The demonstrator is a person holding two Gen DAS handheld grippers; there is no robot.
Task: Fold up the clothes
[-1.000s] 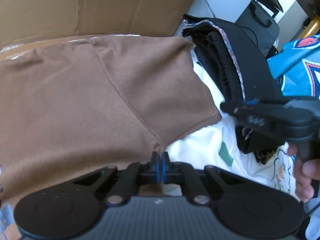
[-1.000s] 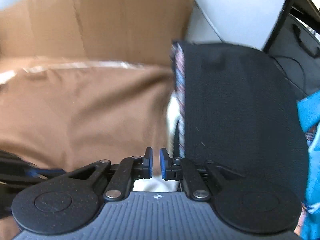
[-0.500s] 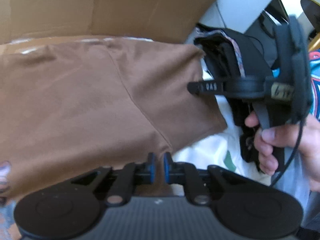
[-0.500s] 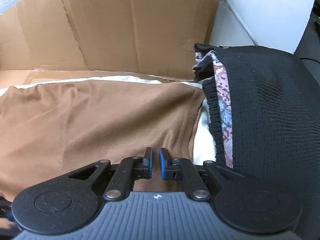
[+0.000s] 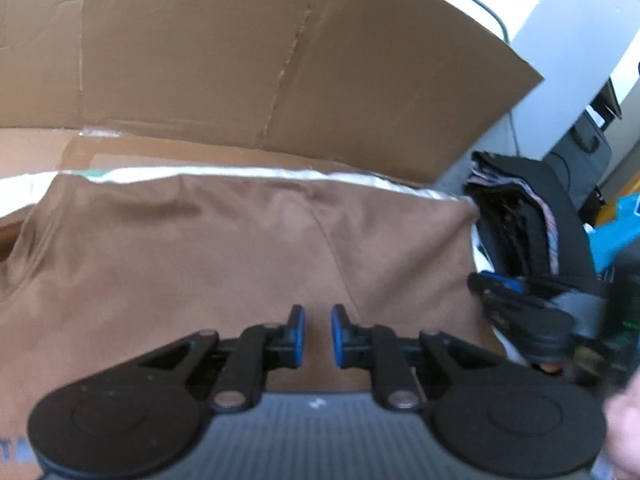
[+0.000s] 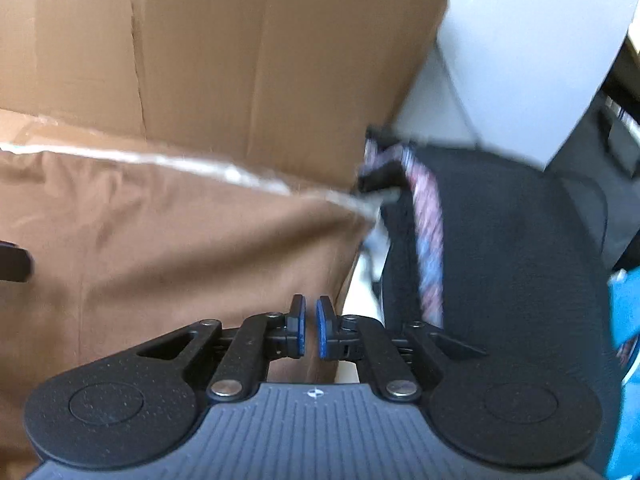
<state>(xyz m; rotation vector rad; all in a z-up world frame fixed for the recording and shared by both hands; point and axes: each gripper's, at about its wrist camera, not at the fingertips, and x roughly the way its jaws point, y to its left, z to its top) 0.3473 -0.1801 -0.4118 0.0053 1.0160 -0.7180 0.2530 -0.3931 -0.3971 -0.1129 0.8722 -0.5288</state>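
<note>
While opening, left gripper (image 5: 317, 334) shows a narrow gap with nothing between the pads; brown cloth (image 5: 240, 256) lies flat just beyond and under the tips. Right gripper (image 6: 310, 330) likewise narrow, empty, tips over the cloth's right edge. Judged step: between folds, cloth released and smoothed, no grip in hand. Next move calls for wider jaws, then a fresh pinch on an edge or corner for the following fold. Ahead of both tools, cardboard wall (image 5: 280, 60) upright behind the cloth. To the right, black stack (image 6: 500, 260) just beside the cloth. Left view alone shows right gripper (image 5: 520, 312) from outside, blurred, near the stack. Right view alone shows stack's patterned trim (image 6: 428, 240) and white fabric (image 6: 360, 292) beneath.
</note>
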